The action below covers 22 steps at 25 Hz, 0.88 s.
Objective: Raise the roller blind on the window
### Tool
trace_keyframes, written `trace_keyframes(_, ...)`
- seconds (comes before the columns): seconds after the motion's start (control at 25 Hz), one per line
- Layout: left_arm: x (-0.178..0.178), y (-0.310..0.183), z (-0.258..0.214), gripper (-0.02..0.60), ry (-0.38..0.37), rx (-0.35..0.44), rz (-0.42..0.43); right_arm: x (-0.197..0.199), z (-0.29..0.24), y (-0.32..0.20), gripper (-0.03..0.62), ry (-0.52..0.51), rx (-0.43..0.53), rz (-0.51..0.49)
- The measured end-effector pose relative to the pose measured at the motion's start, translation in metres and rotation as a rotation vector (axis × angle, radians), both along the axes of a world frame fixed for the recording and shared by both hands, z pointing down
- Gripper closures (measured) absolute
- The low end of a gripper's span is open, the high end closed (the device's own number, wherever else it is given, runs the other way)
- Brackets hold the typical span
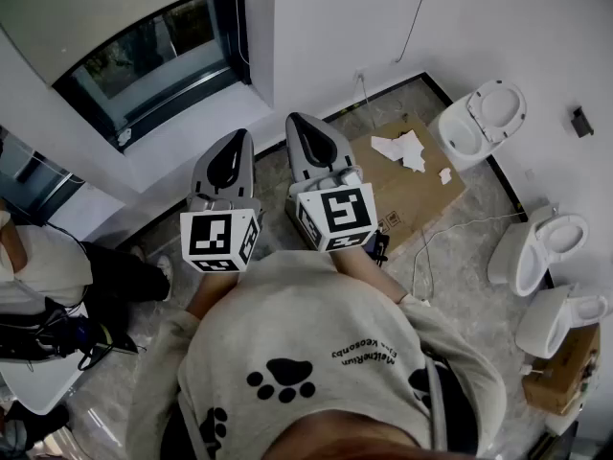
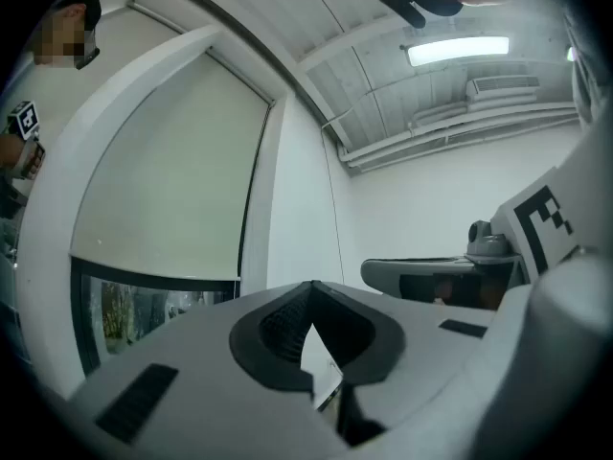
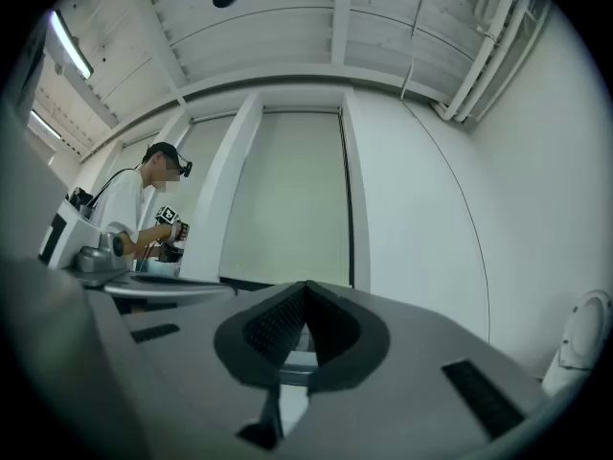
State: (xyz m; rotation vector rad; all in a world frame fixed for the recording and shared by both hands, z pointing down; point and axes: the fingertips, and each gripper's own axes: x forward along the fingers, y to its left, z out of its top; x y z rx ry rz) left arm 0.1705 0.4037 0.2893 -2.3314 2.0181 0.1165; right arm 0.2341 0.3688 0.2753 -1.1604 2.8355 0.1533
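Hands, hidden behind the marker cubes, are held forward at the chest of a person in a grey sweatshirt (image 1: pixel 316 353). They carry the left gripper (image 1: pixel 239 135) and the right gripper (image 1: pixel 295 119) side by side, close together and roughly level, both aimed at the window wall. Each marker cube (image 1: pixel 218 238) shows a black-and-white square pattern. The sweatshirt bears black paw prints (image 1: pixel 281 379) and one line of lettering that appears upside down and is too small to read with certainty. In the left gripper view the left gripper (image 2: pixel 311 287) has its jaws fully together with nothing between the ribbed pads. In the right gripper view the right gripper (image 3: pixel 306 287) is likewise closed and empty. Neither tool touches anything. The roller blind (image 2: pixel 163 180) hangs in the window (image 2: pixel 144 311) ahead, with its bottom bar near the window's lower edge, so that only a low strip of glass is uncovered. Flattened cardboard (image 1: pixel 412 195) lies on the floor at the foot of the wall, with toilets (image 1: pixel 479 123) beyond its far edge.
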Motion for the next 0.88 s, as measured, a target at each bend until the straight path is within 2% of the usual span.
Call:
trace_keyframes(0.2,-0.008,-0.014,0.0,0.579,-0.003,0.006,-0.017,-0.009,-0.002,-0.012,0.585,0.007,0.023,-0.012)
trace_keyframes(0.56,-0.025,-0.037,-0.006,0.579,-0.023,0.015,-0.04,-0.021,0.011,-0.027,0.583,-0.026,-0.026,-0.033)
trace_keyframes(0.88,-0.052,-0.085,0.009,0.578,-0.003,-0.007,0.015,-0.045,0.022,-0.074,0.583,-0.011,-0.044,0.001)
